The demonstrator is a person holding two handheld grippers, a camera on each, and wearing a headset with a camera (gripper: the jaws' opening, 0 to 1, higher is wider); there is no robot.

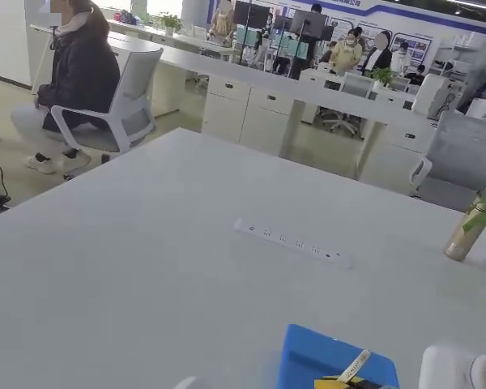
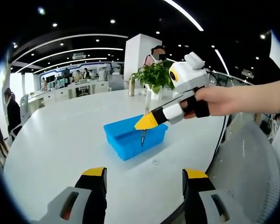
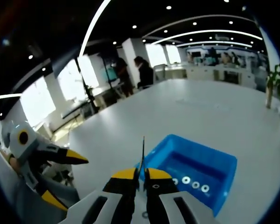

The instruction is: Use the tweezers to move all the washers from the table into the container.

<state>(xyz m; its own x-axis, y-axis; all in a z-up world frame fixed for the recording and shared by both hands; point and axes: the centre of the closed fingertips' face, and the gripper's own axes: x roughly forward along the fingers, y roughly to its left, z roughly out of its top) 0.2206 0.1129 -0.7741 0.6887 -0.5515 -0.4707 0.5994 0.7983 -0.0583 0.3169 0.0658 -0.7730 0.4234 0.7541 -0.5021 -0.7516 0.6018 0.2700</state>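
Holding the left hand-held gripper (image 2: pixel 144 173) spread wide over the tabletop (image 2: pixel 60 149). Spotting one washer (image 2: pixel 155 162) loose at 12 o'clock, just short of the blue container (image 2: pixel 130 148). Pinching tweezers (image 3: pixel 143 156) tight in the right hand-held gripper (image 3: pixel 140 176), tips over the container, with four washers (image 3: pixel 190 182) inside.

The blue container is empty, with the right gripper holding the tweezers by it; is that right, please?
Not quite: the right gripper view shows several washers in the blue container. The right gripper does hold the tweezers by it.
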